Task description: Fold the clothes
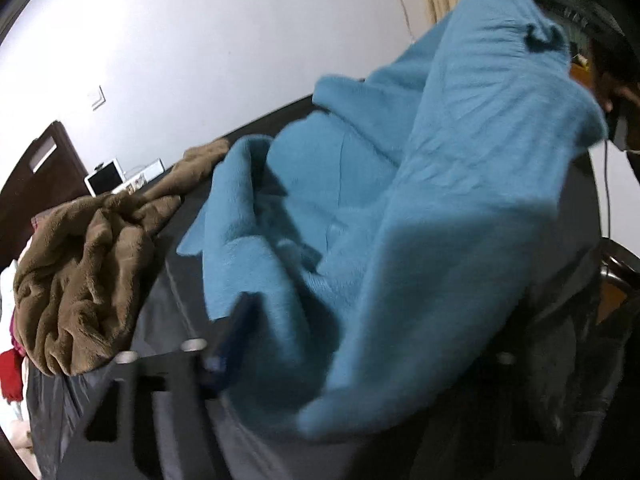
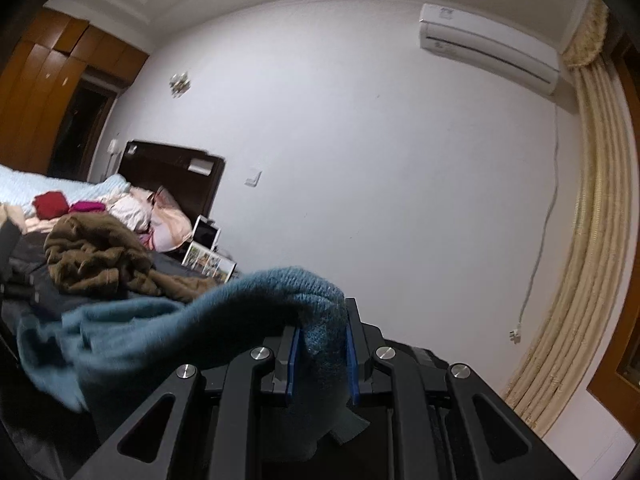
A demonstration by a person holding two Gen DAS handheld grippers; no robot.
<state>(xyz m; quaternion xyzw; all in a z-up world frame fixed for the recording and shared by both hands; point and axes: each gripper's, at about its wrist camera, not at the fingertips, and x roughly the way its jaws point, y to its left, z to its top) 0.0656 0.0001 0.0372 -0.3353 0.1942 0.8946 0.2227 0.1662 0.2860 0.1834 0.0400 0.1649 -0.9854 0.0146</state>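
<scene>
A thick fold of the blue sweater (image 2: 320, 320) is being pinched between the blue-lined black fingers of the right tool (image 2: 322, 354), which is closed on the fuzzy knit. From that grip the sweater is being stretched away to the left in a soft, blurred band.

In the left wrist view the same sweater (image 1: 420, 200) is being held up in a broad, fleecy sheet, hanging in loose folds over a dark, smooth cloth surface (image 1: 168, 320). Only one blue-padded finger (image 1: 234, 320) of the left tool (image 1: 344, 344) is being shown, with the sweater's hem draped over the place of the other; whether the fabric is being gripped cannot be told.

Beyond the sweater, a brown garment (image 1: 80, 280) of plush, crumpled pile is being left in a heap on the dark surface. Farther back, red and pink clothes (image 2: 50, 204) are being kept on a bed with pale bedding (image 2: 160, 220), against a dark wooden headboard (image 2: 172, 168). A plain white wall is being shown behind, with a boxy white air conditioner (image 2: 488, 48) and a pleated cream curtain (image 2: 588, 240).
</scene>
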